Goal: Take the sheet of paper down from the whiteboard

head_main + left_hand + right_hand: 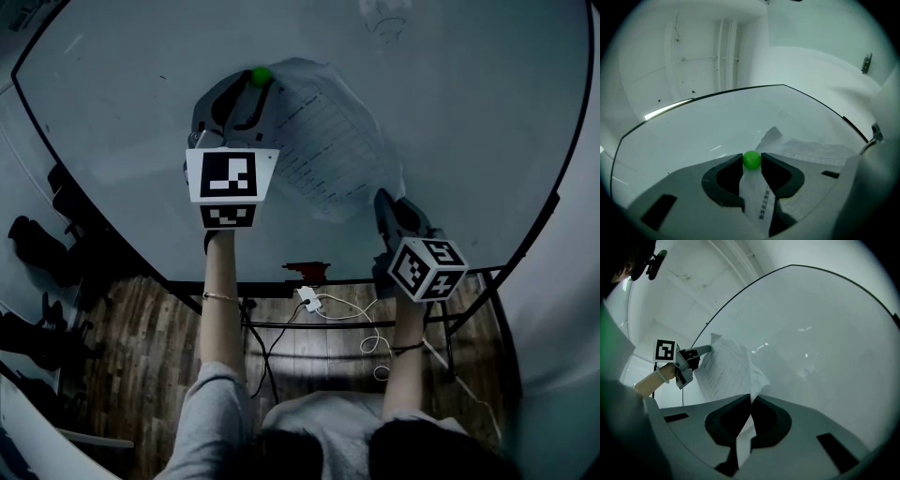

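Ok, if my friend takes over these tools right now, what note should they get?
The left tool is closed on the green magnet, which pins the top left corner of the sheet of paper to the whiteboard.
The right tool is shut on the sheet's lower right edge, and the sheet bulges off the board.
Done: both grips are made.
Left: pull the magnet off, probably next, then bring the sheet down.

printed sheet of paper [323, 141], text illegible
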Motion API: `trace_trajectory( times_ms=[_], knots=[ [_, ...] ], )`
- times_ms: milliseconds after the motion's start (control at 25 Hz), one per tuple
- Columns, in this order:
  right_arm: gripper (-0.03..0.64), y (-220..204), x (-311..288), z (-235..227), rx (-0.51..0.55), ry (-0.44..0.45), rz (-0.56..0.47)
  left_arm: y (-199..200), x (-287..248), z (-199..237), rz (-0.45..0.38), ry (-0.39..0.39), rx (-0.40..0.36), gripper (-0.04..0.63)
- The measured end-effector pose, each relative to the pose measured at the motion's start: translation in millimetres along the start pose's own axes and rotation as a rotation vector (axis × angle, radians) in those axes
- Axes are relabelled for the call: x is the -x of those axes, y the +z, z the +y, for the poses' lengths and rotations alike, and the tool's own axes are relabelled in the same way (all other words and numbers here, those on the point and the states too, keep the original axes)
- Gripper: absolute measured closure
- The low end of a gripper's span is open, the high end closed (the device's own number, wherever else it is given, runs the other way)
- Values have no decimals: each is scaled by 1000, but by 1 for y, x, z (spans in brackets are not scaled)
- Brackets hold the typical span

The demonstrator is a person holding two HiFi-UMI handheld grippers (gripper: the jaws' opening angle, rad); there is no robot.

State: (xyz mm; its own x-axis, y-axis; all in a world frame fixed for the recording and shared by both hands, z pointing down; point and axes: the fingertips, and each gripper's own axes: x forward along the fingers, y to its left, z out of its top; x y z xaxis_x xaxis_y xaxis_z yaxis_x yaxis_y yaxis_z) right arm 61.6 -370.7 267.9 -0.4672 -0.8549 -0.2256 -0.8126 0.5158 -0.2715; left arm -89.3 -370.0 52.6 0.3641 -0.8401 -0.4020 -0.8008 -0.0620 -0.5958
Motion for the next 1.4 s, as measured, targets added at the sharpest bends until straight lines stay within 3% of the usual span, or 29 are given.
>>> trace_trajectory(
  times_ms=[760, 1080, 1400],
  knots=[
    [617, 4, 54, -32, 26, -129, 15, -12, 2, -10, 17, -27, 66, 468],
    [617, 2, 74, -30, 35, -135, 13, -15, 8, -18, -1, -59, 129, 468],
    [616, 6, 82, -22, 46, -119, 17, -16, 12, -23, 3, -72, 141, 468]
  ],
)
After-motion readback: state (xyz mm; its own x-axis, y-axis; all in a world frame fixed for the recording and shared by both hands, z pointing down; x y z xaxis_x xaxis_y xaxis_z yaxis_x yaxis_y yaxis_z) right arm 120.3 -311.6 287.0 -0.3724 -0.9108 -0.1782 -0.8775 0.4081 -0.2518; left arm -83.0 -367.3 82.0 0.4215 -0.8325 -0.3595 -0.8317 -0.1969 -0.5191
